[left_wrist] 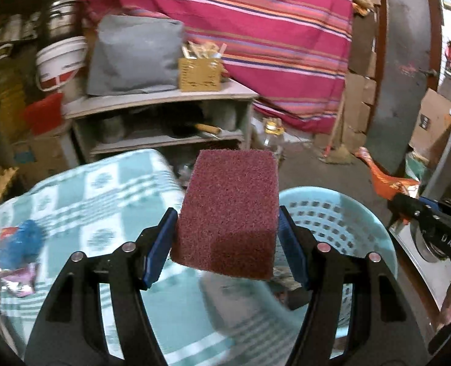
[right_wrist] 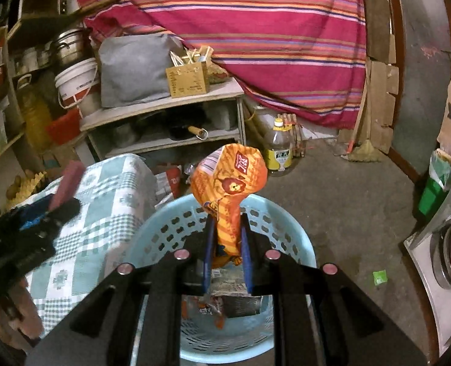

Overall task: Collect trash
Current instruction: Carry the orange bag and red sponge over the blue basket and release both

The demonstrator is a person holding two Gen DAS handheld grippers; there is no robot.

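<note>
My left gripper (left_wrist: 227, 222) is shut on a dark red sponge block (left_wrist: 231, 210), held above the edge of the checkered table (left_wrist: 109, 189), beside a light blue perforated basket (left_wrist: 341, 213). My right gripper (right_wrist: 227, 231) is shut on an orange snack bag (right_wrist: 228, 189), held over the same basket (right_wrist: 170, 228), which holds several wrappers (right_wrist: 225, 292). The left gripper with the sponge (right_wrist: 67, 183) shows at the left of the right wrist view. The right gripper (left_wrist: 432, 225) and its orange bag (left_wrist: 387, 183) show at the right of the left wrist view. Blue and pink wrappers (left_wrist: 21, 253) lie on the table.
A grey shelf unit (right_wrist: 164, 116) with a grey bag and a yellow box stands behind the table. A striped red cloth (right_wrist: 256, 30) hangs behind. An oil bottle (right_wrist: 278, 149) and a broom stand on the concrete floor. A small green scrap (right_wrist: 380, 277) lies on the floor at right.
</note>
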